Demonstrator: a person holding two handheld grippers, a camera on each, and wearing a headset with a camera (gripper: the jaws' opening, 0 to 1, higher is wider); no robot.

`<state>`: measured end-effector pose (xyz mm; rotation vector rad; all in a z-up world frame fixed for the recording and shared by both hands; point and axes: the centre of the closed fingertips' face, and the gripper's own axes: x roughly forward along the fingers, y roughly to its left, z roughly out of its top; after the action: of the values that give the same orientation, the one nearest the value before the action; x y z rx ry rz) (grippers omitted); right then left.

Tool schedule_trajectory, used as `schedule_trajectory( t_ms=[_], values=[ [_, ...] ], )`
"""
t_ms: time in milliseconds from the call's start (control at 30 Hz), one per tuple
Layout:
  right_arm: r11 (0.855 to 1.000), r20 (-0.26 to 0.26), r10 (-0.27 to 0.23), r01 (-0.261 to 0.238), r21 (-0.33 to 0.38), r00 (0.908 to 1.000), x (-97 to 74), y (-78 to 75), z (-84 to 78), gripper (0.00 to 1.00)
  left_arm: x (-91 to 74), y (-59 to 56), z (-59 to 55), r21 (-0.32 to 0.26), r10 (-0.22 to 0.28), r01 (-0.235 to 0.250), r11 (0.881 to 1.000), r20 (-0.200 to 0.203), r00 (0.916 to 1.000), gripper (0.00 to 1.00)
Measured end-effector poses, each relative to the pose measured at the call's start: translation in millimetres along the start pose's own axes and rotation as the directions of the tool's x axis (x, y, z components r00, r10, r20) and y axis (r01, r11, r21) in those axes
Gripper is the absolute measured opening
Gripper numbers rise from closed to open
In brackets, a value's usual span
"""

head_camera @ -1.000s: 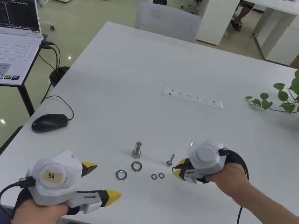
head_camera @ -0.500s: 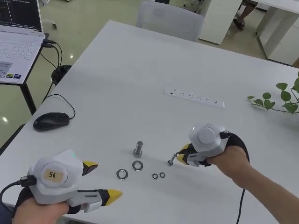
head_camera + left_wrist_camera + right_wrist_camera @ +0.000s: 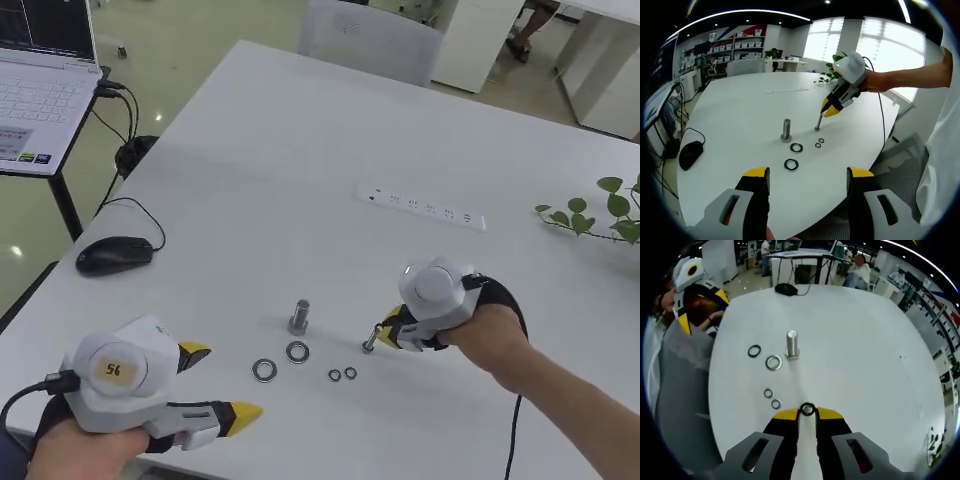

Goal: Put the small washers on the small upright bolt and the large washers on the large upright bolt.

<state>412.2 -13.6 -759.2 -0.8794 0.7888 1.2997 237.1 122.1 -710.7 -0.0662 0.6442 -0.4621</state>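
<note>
Four washers lie flat on the white counter (image 3: pixel 300 150), close to the edge nearest the person. The two large washers (image 3: pixel 297 351) sit side by side, apart from each other, just on the near side of the large upright bolt (image 3: pixel 299 317), which stands on its head. The two small washers (image 3: pixel 334 375) lie almost touching each other, a little toward the counter's right edge from the large pair and just on the near side of the small upright bolt (image 3: pixel 370 342). Both bolt shafts are bare.

The right claw (image 3: pixel 385 335) reaches in from the right edge side and its yellow tips are closed on the top of the small upright bolt. In the right gripper view the bolt's end sits squeezed between the two tips, with only a narrow slit between the jaws behind it. The bolt's foot is at the counter surface.

The left claw (image 3: pixel 220 380) hangs over the near edge toward the near left corner, jaws spread wide and holding nothing, well apart from the washers.

Near the left edge rests a black mouse (image 3: pixel 113 254), its cable running off that edge. A white power strip (image 3: pixel 428 209) lies toward the far edge, and a green plant (image 3: pixel 600 215) leans in at the right edge.
</note>
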Motion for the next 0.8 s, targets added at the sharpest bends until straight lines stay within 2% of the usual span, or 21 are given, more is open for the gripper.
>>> schedule_trajectory(
  t_ms=[800],
  values=[
    [1.000, -0.034, 0.013, -0.013, -0.011, 0.9993, 6.7, -0.5, -1.7, 0.13, -1.5, 0.2, -1.9, -0.004, 0.003, -0.003, 1.000, -0.003, 1.0000, 0.62]
  ],
)
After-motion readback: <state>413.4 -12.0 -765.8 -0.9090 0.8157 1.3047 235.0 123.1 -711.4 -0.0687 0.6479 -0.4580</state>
